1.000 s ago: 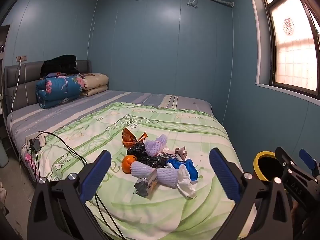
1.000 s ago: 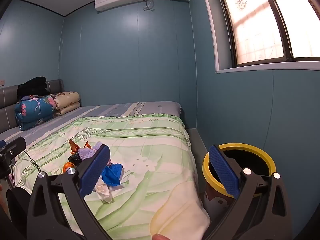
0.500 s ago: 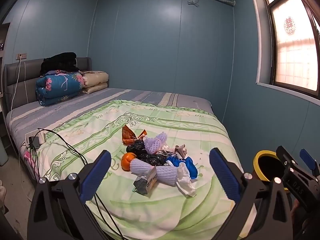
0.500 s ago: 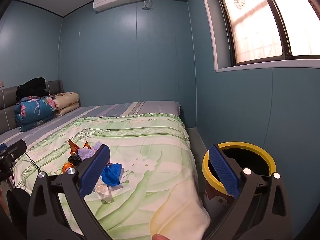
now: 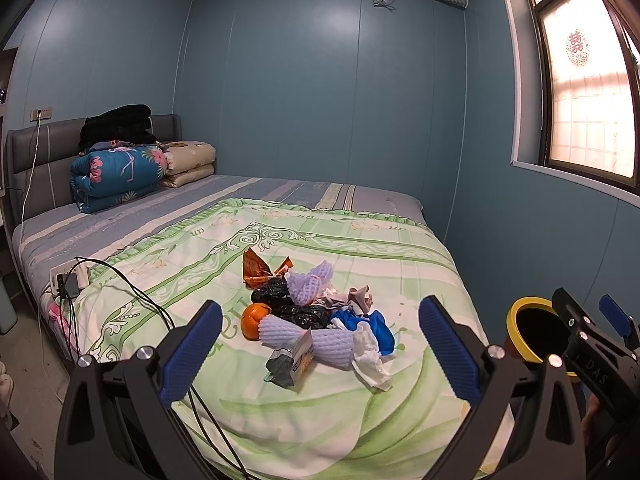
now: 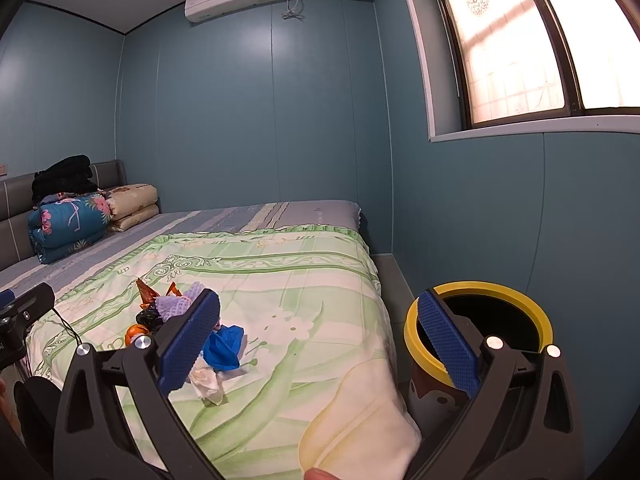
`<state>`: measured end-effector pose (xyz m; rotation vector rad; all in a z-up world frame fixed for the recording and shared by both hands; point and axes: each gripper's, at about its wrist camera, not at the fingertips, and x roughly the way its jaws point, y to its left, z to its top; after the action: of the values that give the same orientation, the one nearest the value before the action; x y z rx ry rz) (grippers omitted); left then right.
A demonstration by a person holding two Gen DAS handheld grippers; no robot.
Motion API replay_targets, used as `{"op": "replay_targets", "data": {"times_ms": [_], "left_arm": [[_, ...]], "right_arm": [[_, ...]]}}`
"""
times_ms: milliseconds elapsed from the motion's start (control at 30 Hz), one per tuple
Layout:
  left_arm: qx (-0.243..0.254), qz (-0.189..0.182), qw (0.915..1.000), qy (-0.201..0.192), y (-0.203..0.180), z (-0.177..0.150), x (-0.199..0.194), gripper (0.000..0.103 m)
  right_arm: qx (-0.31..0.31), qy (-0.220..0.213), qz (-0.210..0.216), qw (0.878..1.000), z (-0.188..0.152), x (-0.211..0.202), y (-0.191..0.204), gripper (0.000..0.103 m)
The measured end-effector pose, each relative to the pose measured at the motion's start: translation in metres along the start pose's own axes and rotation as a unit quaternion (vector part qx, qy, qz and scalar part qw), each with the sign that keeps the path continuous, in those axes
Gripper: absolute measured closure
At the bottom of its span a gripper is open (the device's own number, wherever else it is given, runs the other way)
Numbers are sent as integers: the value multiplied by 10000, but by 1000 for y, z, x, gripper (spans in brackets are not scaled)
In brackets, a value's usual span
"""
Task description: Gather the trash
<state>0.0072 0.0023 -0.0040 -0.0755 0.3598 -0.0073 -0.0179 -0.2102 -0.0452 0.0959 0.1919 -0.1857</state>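
Trash pile [image 5: 316, 320] on green bedspread [image 5: 360, 248], mid-bed, orange [image 5: 255, 315] at its left edge; yellow-rimmed bin [image 6: 478, 322] right of bed; left gripper [image 5: 320, 352] wide, empty, near pile; right gripper [image 6: 318, 344] wide, empty

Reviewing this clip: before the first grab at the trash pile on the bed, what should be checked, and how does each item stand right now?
1. Left hand-held gripper open and empty: ok.
2. Right hand-held gripper open and empty: ok.
3. Trash pile in view, lying loose on the green quilt: ok.
4. Yellow-rimmed bin open beside the bed, mouth unobstructed: ok.
5. Black cable on the quilt apart from the pile: ok, but it runs under the left hand-held gripper, so watch for snagging.
6. Whether the orange fruit counts as trash: cannot tell.
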Motion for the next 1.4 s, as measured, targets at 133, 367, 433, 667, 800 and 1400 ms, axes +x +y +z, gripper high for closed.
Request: {"op": "replay_targets", "data": {"times_ms": [133, 367, 433, 667, 800, 1400], "left_arm": [[-23, 3, 10000, 25, 0, -1, 1, 8], [-20, -10, 10000, 52, 1, -2, 2, 8], [-22, -25, 10000, 73, 1, -2, 3, 8], [-24, -45, 9999, 93, 2, -4, 2, 8], [-30, -45, 9999, 100, 3, -4, 2, 8], [-22, -75, 9999, 135, 0, -6, 5, 8]], "right_arm": [[0, 10, 1, 10000, -2, 0, 1, 8], [13, 14, 1, 10000, -1, 0, -1, 8], [14, 19, -2, 10000, -1, 0, -1, 8], [17, 30, -4, 10000, -2, 1, 0, 8], [22, 30, -5, 10000, -2, 1, -1, 8], [35, 39, -15, 10000, -3, 2, -1, 8]]}}
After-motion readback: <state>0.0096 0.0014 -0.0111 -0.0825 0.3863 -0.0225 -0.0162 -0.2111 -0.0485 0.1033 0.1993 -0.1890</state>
